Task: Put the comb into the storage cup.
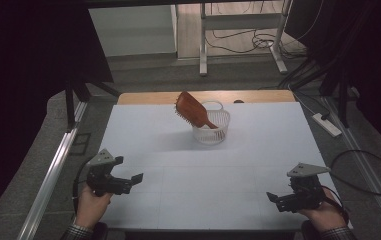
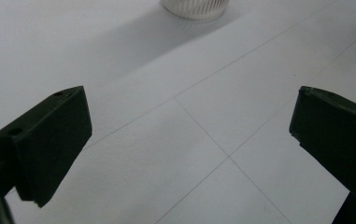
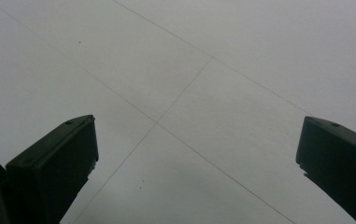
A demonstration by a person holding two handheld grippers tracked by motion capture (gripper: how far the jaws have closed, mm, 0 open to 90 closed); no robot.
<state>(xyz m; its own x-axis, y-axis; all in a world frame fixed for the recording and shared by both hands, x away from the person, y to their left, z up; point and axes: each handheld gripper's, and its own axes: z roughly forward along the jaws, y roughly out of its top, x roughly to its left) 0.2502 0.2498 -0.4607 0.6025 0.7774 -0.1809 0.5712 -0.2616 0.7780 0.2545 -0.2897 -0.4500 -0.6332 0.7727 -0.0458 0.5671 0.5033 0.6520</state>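
A brown hairbrush (image 1: 193, 111) leans out of a small white mesh basket (image 1: 212, 131) at the back middle of the white table (image 1: 203, 170), bristle head up and to the left. My left gripper (image 1: 133, 180) rests near the front left, held by a hand, jaws wide apart with nothing between them. My right gripper (image 1: 274, 199) sits near the front right, also open and empty. In the left gripper view the basket's base (image 2: 195, 7) shows at the top edge beyond the jaws. Bare table surface (image 3: 189, 93) lies between the right gripper's jaws.
A wooden strip (image 1: 143, 97) runs along the table's far edge. Metal rails (image 1: 53, 170) flank the table on the left and right. A power strip (image 1: 327, 124) and cables (image 1: 368, 170) lie on the floor to the right. Desk legs (image 1: 203, 45) stand behind.
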